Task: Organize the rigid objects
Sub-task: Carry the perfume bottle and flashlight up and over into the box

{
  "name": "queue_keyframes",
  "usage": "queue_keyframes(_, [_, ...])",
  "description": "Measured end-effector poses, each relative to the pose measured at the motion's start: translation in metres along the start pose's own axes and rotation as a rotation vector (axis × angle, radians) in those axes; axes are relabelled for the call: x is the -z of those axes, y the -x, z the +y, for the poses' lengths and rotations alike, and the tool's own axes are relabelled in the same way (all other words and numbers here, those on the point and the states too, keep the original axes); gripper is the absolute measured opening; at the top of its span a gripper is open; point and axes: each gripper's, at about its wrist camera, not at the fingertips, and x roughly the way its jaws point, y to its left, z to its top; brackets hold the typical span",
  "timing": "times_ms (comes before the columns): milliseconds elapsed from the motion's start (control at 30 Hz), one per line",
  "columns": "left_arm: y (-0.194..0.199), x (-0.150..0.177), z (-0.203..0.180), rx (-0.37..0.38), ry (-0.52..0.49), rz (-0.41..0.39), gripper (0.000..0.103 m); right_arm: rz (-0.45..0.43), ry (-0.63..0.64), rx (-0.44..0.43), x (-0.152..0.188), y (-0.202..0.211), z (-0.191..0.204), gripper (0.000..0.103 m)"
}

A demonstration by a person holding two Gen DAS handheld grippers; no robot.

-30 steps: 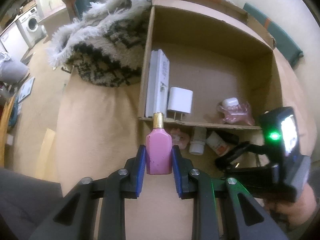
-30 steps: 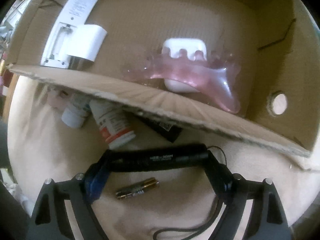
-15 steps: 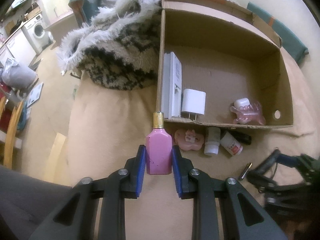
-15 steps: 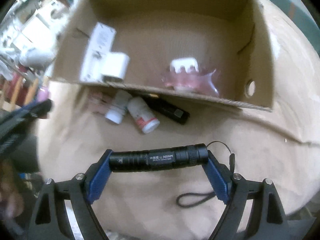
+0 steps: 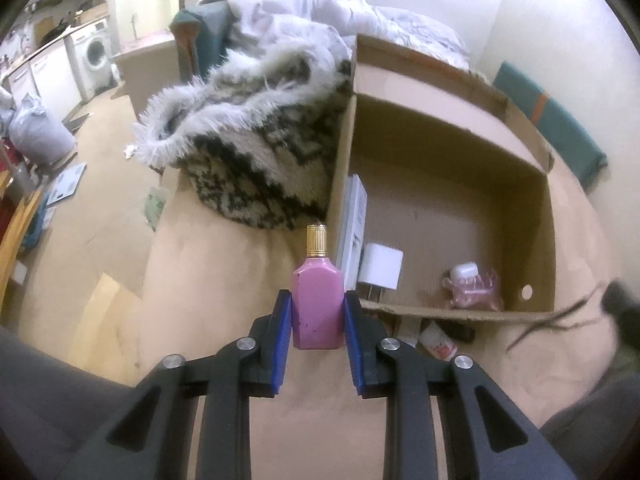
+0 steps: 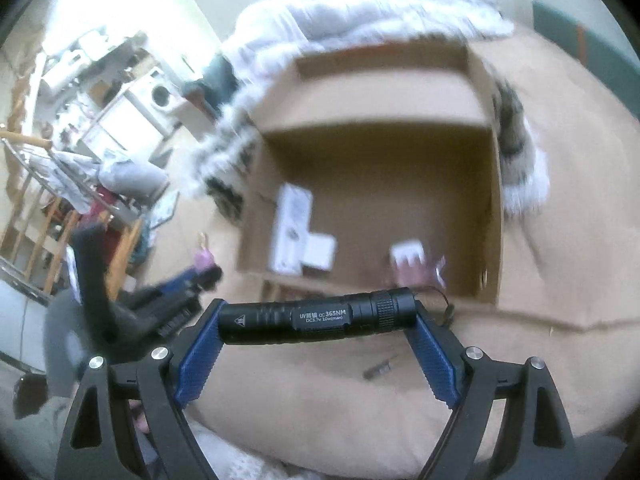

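My left gripper (image 5: 318, 320) is shut on a pink bottle (image 5: 318, 308) with a gold cap, held upright above the beige bed, just left of the open cardboard box (image 5: 516, 160). My right gripper (image 6: 318, 328) is shut on a black flashlight (image 6: 316, 315), held crosswise by its ends, raised in front of the box (image 6: 486, 184). Inside the box lie a white remote (image 5: 354, 224), a white charger (image 5: 382, 272) and a pink clip with a white case (image 5: 472, 286). The left gripper with the pink bottle shows at the left of the right wrist view (image 6: 192, 276).
A red-and-white small bottle (image 5: 438, 342) lies outside the box's front wall. A battery (image 6: 378, 369) lies on the bed. A furry patterned blanket (image 5: 256, 132) is heaped left of the box. The floor drops off at the left.
Both grippers have risen and pulled back from the box with their objects. The right gripper has lifted the flashlight off the bed, leaving the battery behind.
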Motion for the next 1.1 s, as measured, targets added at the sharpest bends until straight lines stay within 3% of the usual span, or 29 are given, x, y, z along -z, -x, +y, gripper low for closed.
queue_keyframes(333, [0.033, -0.043, -0.016, 0.080, -0.016, -0.078, 0.023, -0.158, 0.068, -0.066, -0.073, 0.053, 0.034, 0.093])
queue_keyframes(467, [0.036, -0.065, -0.031, 0.090, -0.055, -0.094, 0.023, -0.191, 0.089, -0.075, -0.095, 0.054, 0.034, 0.093])
queue_keyframes(667, [0.014, -0.085, -0.049, 0.086, -0.123, -0.094, 0.023, -0.156, 0.042, -0.067, -0.102, 0.015, 0.008, 0.093])
queue_keyframes(867, [-0.028, -0.083, -0.054, 0.077, -0.147, -0.021, 0.023, -0.086, -0.043, -0.067, -0.083, -0.040, -0.033, 0.093])
queue_keyframes(1100, [-0.059, -0.082, -0.075, 0.059, -0.206, 0.006, 0.023, -0.027, -0.119, -0.055, -0.063, -0.082, -0.074, 0.093])
